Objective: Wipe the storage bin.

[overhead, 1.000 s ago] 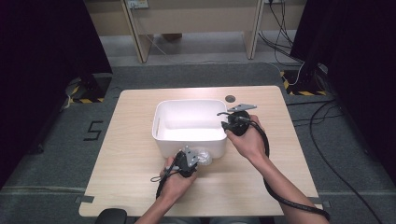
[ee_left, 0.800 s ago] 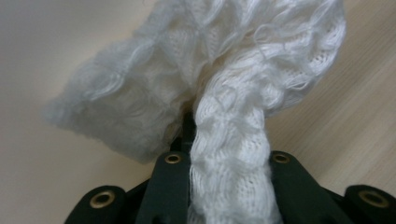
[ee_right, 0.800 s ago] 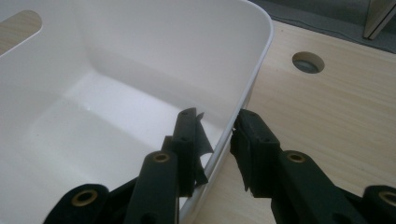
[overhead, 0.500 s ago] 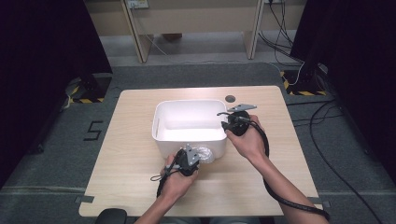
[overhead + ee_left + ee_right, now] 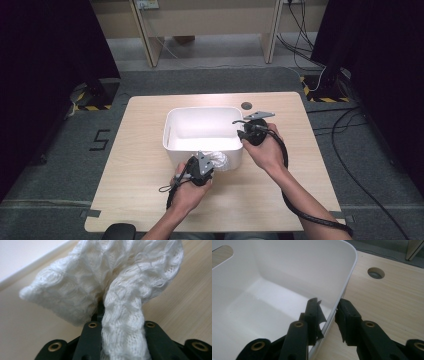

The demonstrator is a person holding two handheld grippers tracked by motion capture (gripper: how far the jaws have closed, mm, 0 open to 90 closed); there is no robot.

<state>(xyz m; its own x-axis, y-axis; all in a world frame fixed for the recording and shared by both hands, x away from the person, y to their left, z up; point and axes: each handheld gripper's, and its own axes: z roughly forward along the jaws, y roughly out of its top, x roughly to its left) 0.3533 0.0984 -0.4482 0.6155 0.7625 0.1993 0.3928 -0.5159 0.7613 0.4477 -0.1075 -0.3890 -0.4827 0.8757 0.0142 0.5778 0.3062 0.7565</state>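
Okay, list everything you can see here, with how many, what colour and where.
Bin: one, white plastic, middle of table, nothing visible inside.
Knitted cloth: one, white, at bin's near side, pinched in left claw.
Table: one, light wood, with a round hole at the far edge.
Left claw: black, shut on the cloth.
Right claw: black, jaws astride the bin's right wall at the rim.
Hands: two, entering from the bottom.
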